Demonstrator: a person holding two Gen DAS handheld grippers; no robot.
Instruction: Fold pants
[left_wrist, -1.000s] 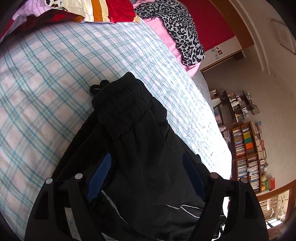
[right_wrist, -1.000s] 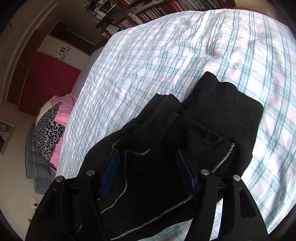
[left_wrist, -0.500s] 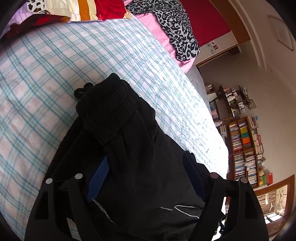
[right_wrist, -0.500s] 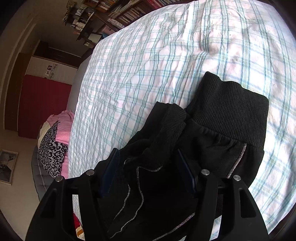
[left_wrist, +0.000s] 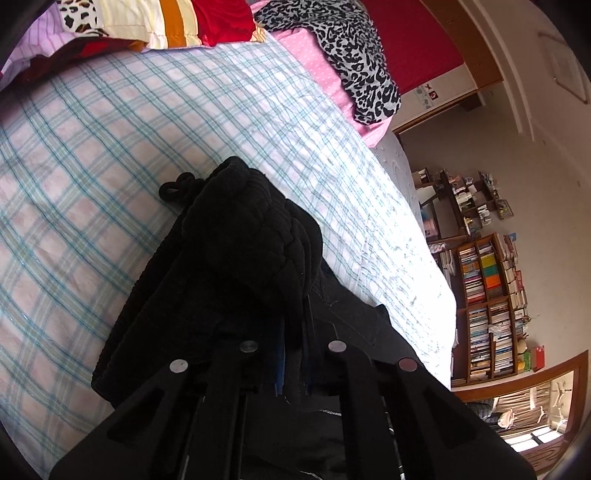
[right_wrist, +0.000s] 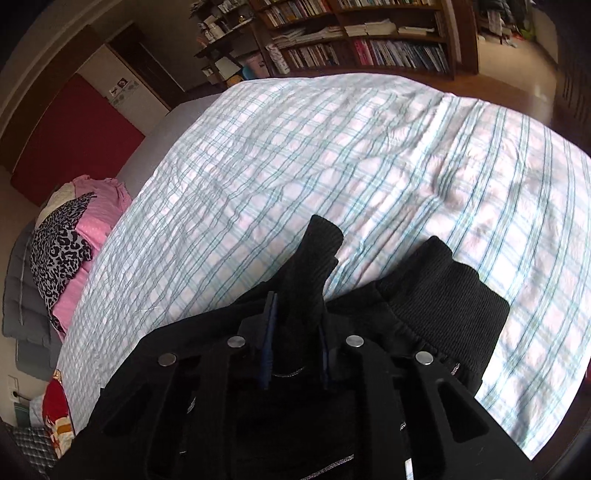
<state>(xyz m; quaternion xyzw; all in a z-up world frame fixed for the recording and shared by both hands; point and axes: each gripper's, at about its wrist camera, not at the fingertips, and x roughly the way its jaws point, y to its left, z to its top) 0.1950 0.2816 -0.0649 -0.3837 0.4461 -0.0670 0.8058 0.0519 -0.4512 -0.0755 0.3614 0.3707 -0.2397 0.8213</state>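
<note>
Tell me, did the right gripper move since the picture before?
Yes. The right gripper lifted, with the black pants pinched between its closing jaws; the bookshelf beyond the checked bedsheet now shows more fully.

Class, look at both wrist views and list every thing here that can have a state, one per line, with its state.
black pants: bunched on the bed, pinched at both ends
left claw: shut on the pants
right claw: closing, a cuff gripped between its fingers
plaid bedsheet: spread out, wrinkled

A home bedroom: a bed under a checked sheet (left_wrist: 110, 155), piled pillows (left_wrist: 166, 22) at its far end, crowded bookshelves (left_wrist: 487, 306) along the right wall.
</note>
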